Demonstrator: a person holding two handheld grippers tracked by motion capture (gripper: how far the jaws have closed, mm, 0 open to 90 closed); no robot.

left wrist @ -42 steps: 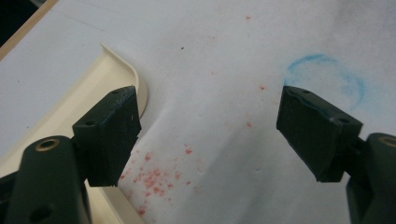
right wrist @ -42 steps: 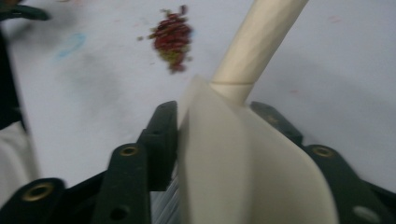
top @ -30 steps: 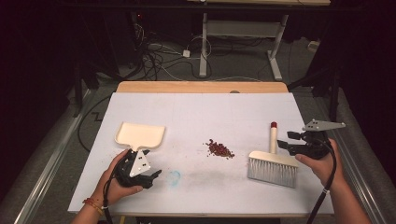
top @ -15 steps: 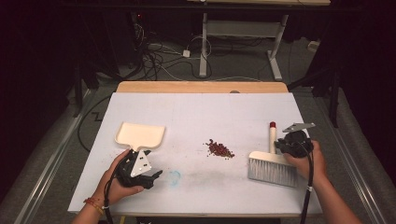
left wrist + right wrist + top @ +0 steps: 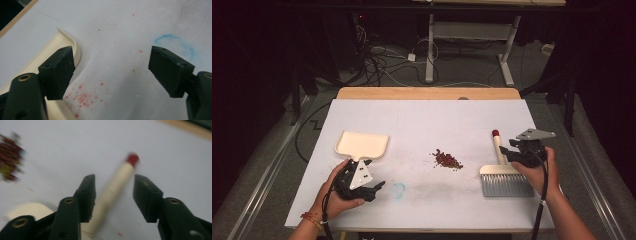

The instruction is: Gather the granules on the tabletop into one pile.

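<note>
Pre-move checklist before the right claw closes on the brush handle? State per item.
1. Brush handle between the right claw jaws: ok. The jaws have just been opening, with a gap on the far side.
2. Pads pressing on the handle: not ok, no grip yet.
3. Brush lying flat on the table, red tip pointing away: ok.
4. Red crumb pile apart from the bristles: ok.
5. Left claw open, nothing between its jaws: ok.
6. Dustpan beside the left claw, not held: ok; contact with one jaw cannot tell.
</note>
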